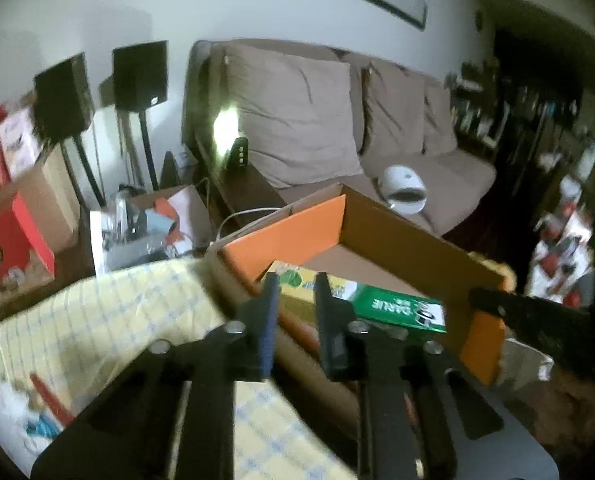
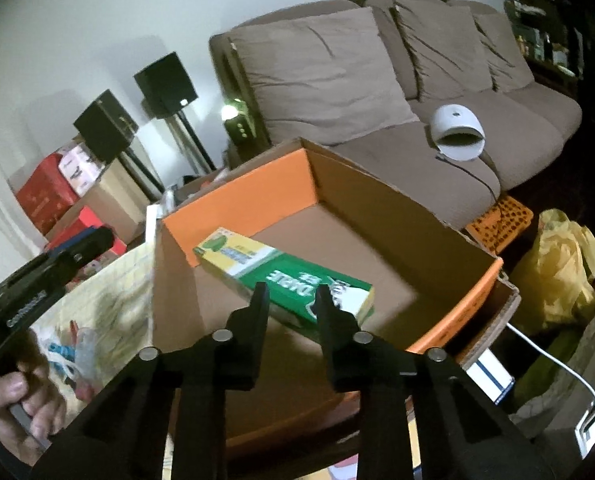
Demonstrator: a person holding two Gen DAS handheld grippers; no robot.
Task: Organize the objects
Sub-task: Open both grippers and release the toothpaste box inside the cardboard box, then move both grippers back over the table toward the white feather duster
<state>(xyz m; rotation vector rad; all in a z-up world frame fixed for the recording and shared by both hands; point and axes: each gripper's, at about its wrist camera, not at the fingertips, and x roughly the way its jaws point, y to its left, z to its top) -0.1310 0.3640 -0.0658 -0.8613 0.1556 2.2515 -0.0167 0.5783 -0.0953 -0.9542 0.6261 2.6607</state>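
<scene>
Looking past our fingers: we see both pairs standing narrowly apart with nothing between them.
Left fingers: our left gripper (image 1: 295, 280) hangs above the near left corner of the box, its black fingers (image 1: 266, 320) a small gap apart and gripping nothing.
Right fingers: our right gripper (image 2: 290, 290) hangs over the near side of the box, its black fingers (image 2: 329, 316) likewise a small gap apart and holding nothing.
Task thing: a long green, yellow and white toothpaste carton (image 2: 285, 276) lies flat on the floor of the box, towards its left near part, clear of both pairs of fingers; in the left view it shows just beyond the left fingertips (image 1: 393, 306).
Box: a wide open brown cardboard box with orange inner flaps (image 2: 377, 216) holds the carton; the rest of its floor is bare cardboard.
Hand: our left hand (image 2: 21, 404) shows at the lower left of the right view, wrapped round the grip of its tool.
Counter: a yellow checked cloth (image 1: 109, 320) covers the counter left of the box.
Beyond: a brown cushioned sofa (image 2: 377, 80) stands behind the box, with a white domed device (image 2: 459, 132) on its seat.
Far left: two black speakers on stands (image 1: 139, 76) stand by the wall.
</scene>
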